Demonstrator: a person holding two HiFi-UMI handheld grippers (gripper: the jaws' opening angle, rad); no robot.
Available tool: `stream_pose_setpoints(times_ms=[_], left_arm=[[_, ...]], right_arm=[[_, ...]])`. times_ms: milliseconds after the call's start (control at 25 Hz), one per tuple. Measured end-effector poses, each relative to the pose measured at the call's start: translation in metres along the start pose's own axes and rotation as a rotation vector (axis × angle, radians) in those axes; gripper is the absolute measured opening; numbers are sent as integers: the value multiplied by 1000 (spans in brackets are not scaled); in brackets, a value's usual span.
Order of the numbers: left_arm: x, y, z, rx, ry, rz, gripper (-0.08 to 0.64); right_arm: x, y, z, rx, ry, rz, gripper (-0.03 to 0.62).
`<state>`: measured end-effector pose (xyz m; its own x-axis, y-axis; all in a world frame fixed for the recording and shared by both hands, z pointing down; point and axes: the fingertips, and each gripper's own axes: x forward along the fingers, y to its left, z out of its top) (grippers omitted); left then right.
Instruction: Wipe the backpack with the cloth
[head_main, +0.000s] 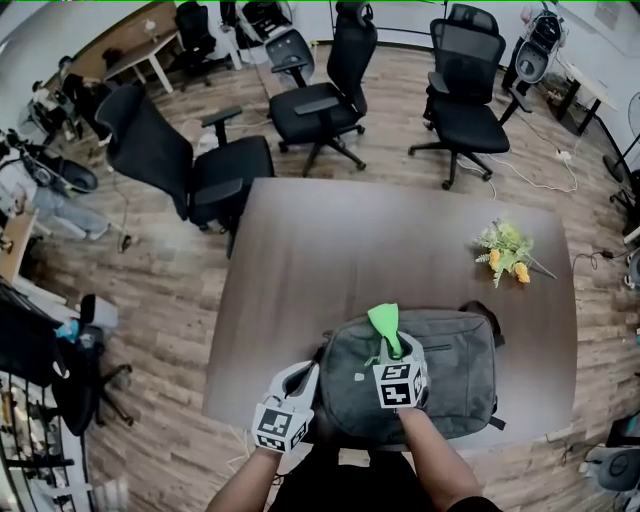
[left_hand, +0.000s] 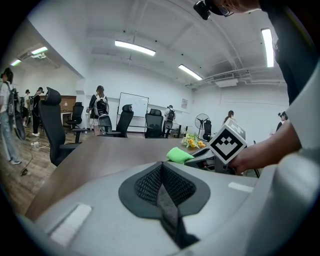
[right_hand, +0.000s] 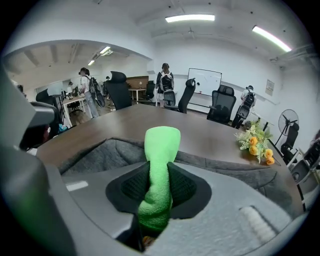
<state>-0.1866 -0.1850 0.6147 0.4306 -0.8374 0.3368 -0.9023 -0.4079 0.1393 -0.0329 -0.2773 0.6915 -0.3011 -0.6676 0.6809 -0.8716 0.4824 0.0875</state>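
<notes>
A grey backpack lies flat on the brown table at its near edge. My right gripper hovers over the backpack's left half, shut on a bright green cloth that sticks out past the jaws. In the right gripper view the cloth is pinched between the black pads, with grey backpack fabric just below. My left gripper sits at the backpack's near left corner. In the left gripper view its jaws are closed on a thin grey strap; the right gripper and cloth show ahead.
A bunch of artificial yellow flowers lies on the table's far right. Black office chairs stand beyond the far edge. People stand far off in the room. A rack and bags crowd the floor at left.
</notes>
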Motion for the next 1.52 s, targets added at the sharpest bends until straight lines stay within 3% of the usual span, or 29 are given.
stream_pose_setpoints(times_ms=[720,1000,1160,1520], left_arm=[[29,-35,-1,26,15,-101,20],[33,-54,2,116,16,-132,19],[36,-57,3,127,12,-140,19],[40,-62,2,43,12,-154,20]], right_arm=[[-34,-109,-36,-24,92,-253,97],[-52,-147,-49,-8,107,-328,97],[-63,-169,-50,-25,112,-387,97],[-100,-213,-55,-37,89,-507,97]])
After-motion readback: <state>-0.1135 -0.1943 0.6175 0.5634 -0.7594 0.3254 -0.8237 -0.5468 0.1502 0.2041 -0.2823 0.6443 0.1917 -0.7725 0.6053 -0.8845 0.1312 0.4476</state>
